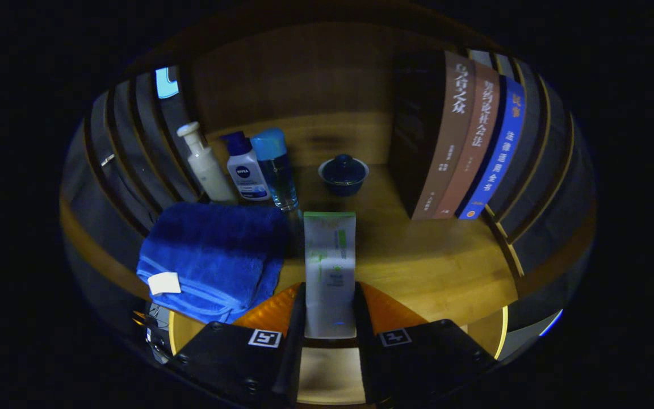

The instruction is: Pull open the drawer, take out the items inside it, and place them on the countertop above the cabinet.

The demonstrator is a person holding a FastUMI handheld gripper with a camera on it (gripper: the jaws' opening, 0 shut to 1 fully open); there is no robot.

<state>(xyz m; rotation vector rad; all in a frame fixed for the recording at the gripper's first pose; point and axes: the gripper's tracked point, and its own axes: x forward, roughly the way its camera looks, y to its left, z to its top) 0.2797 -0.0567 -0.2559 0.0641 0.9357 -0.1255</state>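
Tube (330, 272), white with green markings, sits clamped between the gripper (330, 309) fingers, one finger pressing each long side, cap end pointing forward. It's held over the wooden countertop (435, 267); whether its far end touches the wood can't be told.

Just left of the fingers: folded blue towel (213, 255) lying flat on the countertop, small white tag on its near corner, its right edge close beside the tube.

Beyond the towel, three bottles standing upright in a tight row: white pump bottle (205, 165) furthest left, white bottle with dark blue cap (246, 167) next to it, clear blue bottle with light blue cap (275, 167) nearest the tube's line.

Straight ahead beyond the tube: small dark blue lidded bowl (343, 175), standing apart from everything else.

Ahead and to the right: three books (463, 147) upright, spines facing the gripper, two brown and one blue, touching side by side.
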